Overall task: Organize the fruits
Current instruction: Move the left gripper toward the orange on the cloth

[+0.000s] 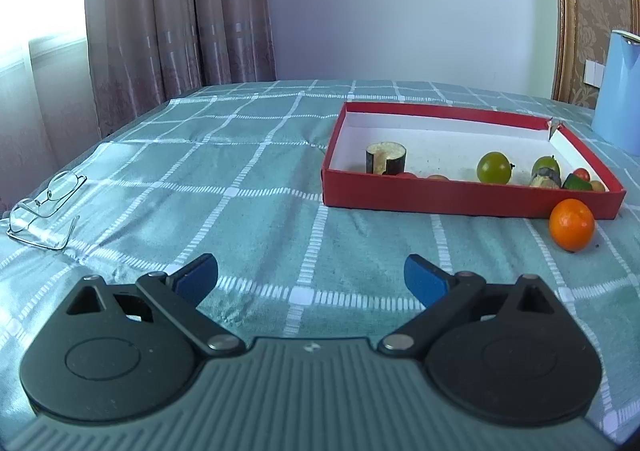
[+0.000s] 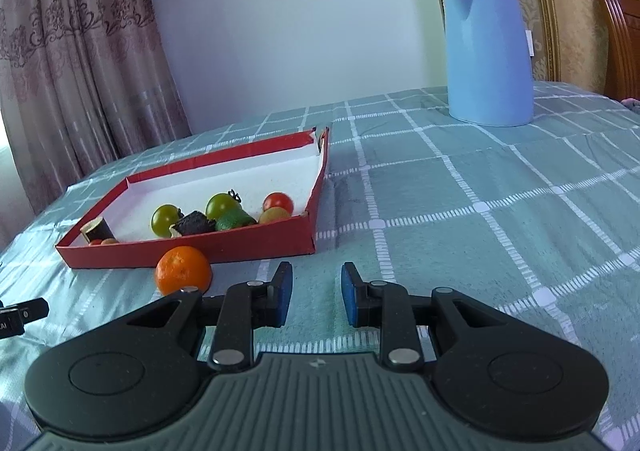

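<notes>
A red shallow box [image 1: 460, 200] with a white inside lies on the checked cloth; it also shows in the right wrist view [image 2: 240, 243]. It holds two green tomatoes [image 1: 494, 167] [image 2: 165, 220], a red tomato [image 2: 278, 201], dark cut pieces [image 1: 386, 158] and other small fruits. An orange [image 1: 571, 224] sits on the cloth outside the box's near wall; in the right wrist view the orange [image 2: 183, 270] is just left of my right gripper. My left gripper [image 1: 311, 277] is wide open and empty, well short of the box. My right gripper [image 2: 316, 295] is partly open and empty.
A blue kettle [image 2: 488, 51] stands at the back right of the table. A pair of glasses [image 1: 44, 207] lies at the left edge. A curtain hangs behind the table on the left, and a wooden chair [image 2: 618, 39] stands at the far right.
</notes>
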The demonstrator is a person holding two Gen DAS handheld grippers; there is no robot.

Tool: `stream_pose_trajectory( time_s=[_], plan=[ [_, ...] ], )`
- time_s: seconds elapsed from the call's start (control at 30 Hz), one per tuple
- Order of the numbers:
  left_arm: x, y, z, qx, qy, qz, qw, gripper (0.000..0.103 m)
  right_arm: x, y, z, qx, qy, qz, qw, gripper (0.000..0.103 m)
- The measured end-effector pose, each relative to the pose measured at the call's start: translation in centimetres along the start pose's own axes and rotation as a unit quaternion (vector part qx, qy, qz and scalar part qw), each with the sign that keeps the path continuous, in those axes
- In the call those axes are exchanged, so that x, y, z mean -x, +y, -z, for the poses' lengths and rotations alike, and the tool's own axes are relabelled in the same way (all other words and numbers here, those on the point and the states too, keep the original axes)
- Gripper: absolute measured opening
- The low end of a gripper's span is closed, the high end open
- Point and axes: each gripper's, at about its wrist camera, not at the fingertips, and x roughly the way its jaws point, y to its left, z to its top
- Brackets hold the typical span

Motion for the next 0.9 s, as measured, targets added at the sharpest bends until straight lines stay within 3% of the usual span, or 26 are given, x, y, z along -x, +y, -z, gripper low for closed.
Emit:
stream_pose_trajectory(
  time_s=[0.3,0.4,0.7,0.9],
  plan=[
    [0.2,-0.7,-0.1,-0.020,-0.003,-0.010,0.9997,0.099,0.1,-0.8,0.0,-0.025,-0.005,-0.006,1.000,0.025],
    [0.8,-1.9,-0.5,-0.027,-0.008,0.001,0.9996,0.099,0.1,-1.2,0.0,-0.035,-0.005,-0.011,0.999,0.025],
    [2.6,-10.1,-2.0,-0.087,-0.027,0.072,0.9932,0.103,0.4,-2.3,0.1,-0.065,-0.016,-0.028,0.997,0.025],
    [1.7,-14.4,-2.1,-0.114,-0.022,0.085,0.9897,0.103,0.6,-2.8,0.2,-0.082,-0.022,-0.042,0.996,0.025]
  ],
)
